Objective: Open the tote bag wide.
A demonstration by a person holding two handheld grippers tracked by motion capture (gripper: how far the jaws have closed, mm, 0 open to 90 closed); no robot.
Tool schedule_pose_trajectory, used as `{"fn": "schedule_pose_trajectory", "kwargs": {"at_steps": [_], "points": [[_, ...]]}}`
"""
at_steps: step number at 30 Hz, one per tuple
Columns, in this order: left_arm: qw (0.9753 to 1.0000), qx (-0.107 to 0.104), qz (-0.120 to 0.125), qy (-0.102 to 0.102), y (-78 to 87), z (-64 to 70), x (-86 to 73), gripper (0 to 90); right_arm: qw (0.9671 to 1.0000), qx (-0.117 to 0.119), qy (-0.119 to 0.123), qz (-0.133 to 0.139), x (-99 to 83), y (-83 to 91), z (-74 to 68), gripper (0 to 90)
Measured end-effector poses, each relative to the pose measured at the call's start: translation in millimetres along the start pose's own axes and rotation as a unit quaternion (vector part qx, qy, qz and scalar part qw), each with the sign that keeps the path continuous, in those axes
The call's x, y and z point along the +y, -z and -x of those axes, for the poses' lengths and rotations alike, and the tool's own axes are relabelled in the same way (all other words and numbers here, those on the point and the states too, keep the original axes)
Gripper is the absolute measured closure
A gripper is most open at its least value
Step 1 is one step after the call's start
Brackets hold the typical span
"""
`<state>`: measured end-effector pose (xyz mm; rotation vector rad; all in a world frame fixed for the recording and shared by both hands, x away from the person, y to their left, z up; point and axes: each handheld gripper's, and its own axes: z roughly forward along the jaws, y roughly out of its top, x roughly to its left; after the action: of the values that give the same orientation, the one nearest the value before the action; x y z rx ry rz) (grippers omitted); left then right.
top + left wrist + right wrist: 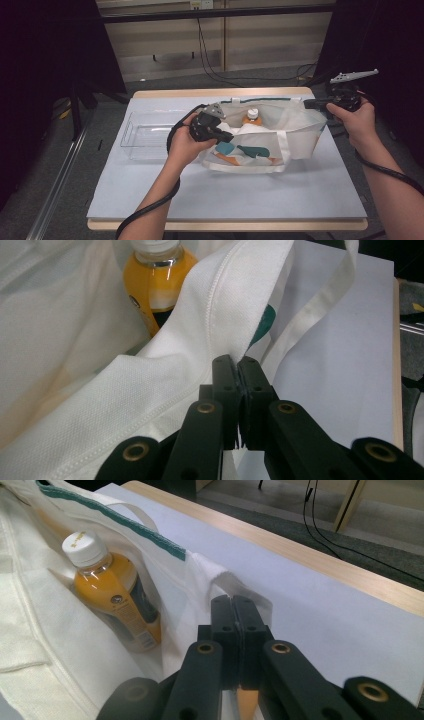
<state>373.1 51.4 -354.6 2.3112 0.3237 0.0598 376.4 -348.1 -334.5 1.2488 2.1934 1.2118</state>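
The left gripper [226,136] is clamped on the near rim of the white fabric tote bag [260,145]; the right gripper [309,103] pinches its far-right edge. Inside the bag, an orange drink bottle with a white cap [252,117] stands against the far wall.

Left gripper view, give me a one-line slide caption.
Left tool pinches the rim of a white cloth bag, an orange drink bottle standing inside.
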Motion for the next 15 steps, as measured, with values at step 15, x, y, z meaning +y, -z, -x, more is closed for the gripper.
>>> {"fn": "schedule_pose_trajectory", "kwargs": {"at_steps": [15], "points": [[0.9999, -0.011, -0.003, 0.002, -2.3, 0.0, -10.6, 88.2, 0.9998, -0.005, -0.014, 0.011, -3.8, -8.4, 9.9, 88.8]]}}
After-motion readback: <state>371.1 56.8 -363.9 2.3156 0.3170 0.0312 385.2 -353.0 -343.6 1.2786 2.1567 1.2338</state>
